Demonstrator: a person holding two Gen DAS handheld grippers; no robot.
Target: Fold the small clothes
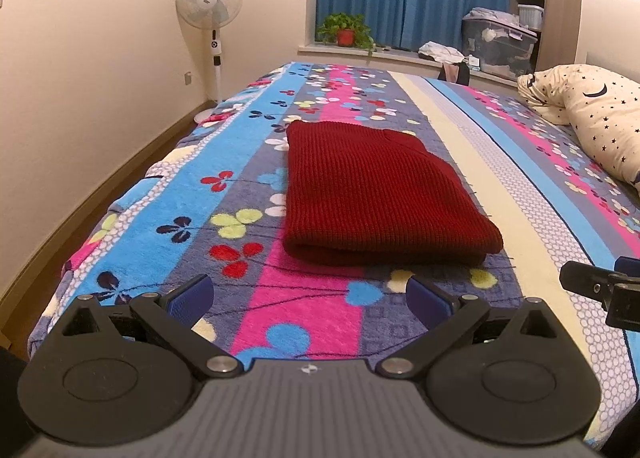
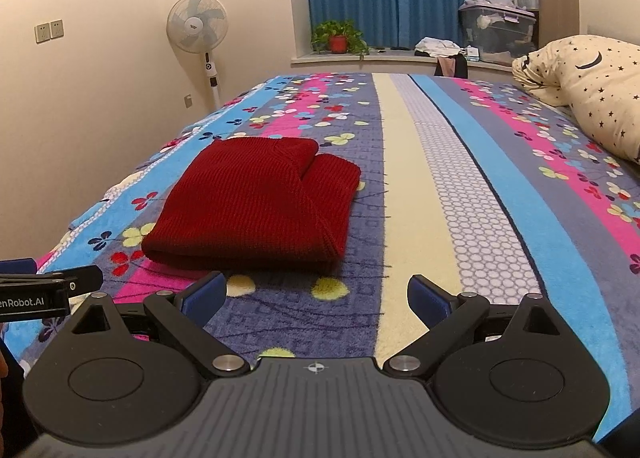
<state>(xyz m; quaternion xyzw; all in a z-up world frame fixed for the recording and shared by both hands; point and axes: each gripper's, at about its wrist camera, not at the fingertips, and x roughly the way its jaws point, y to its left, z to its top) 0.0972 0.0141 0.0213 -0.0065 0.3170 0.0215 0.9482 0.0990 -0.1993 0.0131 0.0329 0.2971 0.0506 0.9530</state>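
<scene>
A dark red knitted garment [image 1: 372,186] lies folded into a thick rectangle on the flowered bedspread [image 1: 248,218]. My left gripper [image 1: 310,292] hovers just in front of its near folded edge, fingers wide open and holding nothing. In the right wrist view the same red garment [image 2: 256,206] lies ahead and to the left, with a second folded layer showing at its far right. My right gripper [image 2: 316,294] is open and empty, a little short of the garment's near right corner. Each gripper shows at the edge of the other's view.
A star-patterned pillow [image 1: 596,118] lies at the right of the bed. A standing fan [image 1: 210,6] is by the left wall. The windowsill holds a potted plant [image 1: 346,32], loose clothes and a plastic storage box [image 1: 500,44]. The bed's left edge drops to the floor.
</scene>
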